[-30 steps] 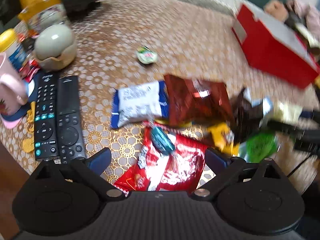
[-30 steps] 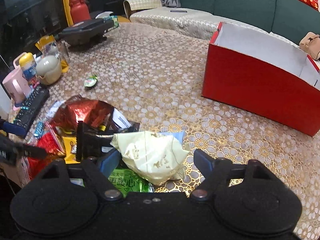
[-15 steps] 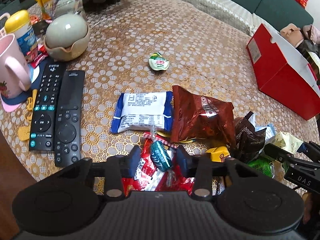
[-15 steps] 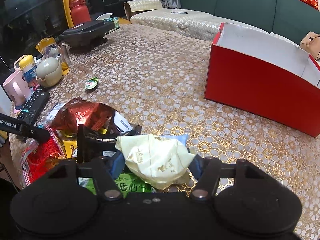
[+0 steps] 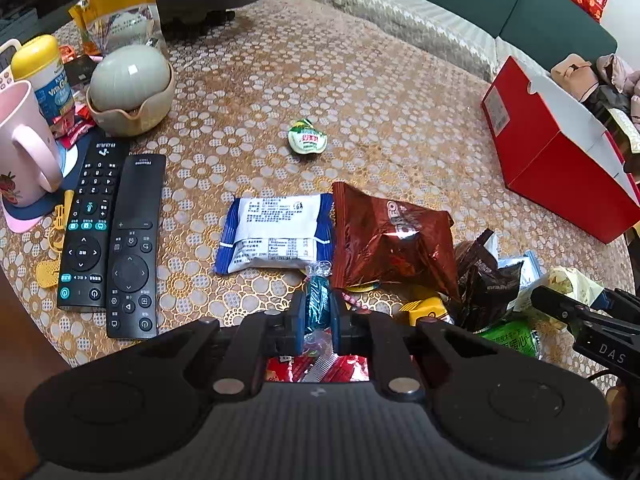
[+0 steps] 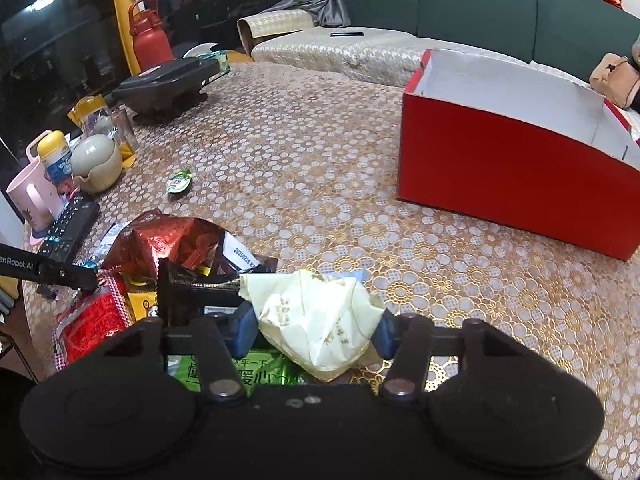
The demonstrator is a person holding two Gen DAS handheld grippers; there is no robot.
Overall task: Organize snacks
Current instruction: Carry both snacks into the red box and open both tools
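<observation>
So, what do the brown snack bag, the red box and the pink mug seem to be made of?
Brown snack bag: likely metallised plastic film, glossy; it shows sharp creases and a bright glare spot.
Red box: probably cardboard, matte red outside and plain white inside, with thin straight walls and folded edges.
Pink mug: smooth and opaque with a soft sheen; ceramic or plastic, the look leaves that open.

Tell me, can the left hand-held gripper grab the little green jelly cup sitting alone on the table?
Probably not right now. The left hand-held gripper is already shut on a teal candy. The jelly cup lies in the open with nothing around it, but the blue-and-white packet lies between them.
</observation>
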